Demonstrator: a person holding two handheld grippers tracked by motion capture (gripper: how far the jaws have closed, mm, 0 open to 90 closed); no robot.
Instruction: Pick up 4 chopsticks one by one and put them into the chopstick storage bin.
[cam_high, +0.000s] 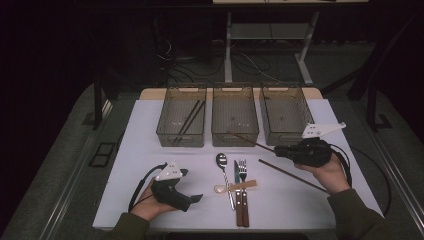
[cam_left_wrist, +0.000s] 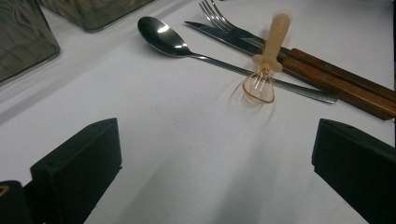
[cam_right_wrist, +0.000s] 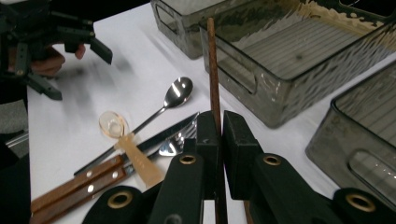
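Chopstick (cam_right_wrist: 213, 70), brown, is clamped between the right gripper (cam_right_wrist: 220, 128) jaws, its far end lifted over the near rim of the middle bin (cam_high: 235, 114); a second chopstick (cam_high: 292, 175) lies on the white table (cam_high: 140, 150) just under that hand. Left gripper (cam_left_wrist: 215, 158) rests near the table's front edge with jaws wide apart and nothing between them, facing the steel spoon (cam_left_wrist: 161, 35), small plastic spoon (cam_left_wrist: 266, 60), fork (cam_left_wrist: 219, 21) and wood-handled knife (cam_left_wrist: 224, 35), with two dark chopsticks in the left bin (cam_high: 181, 115).
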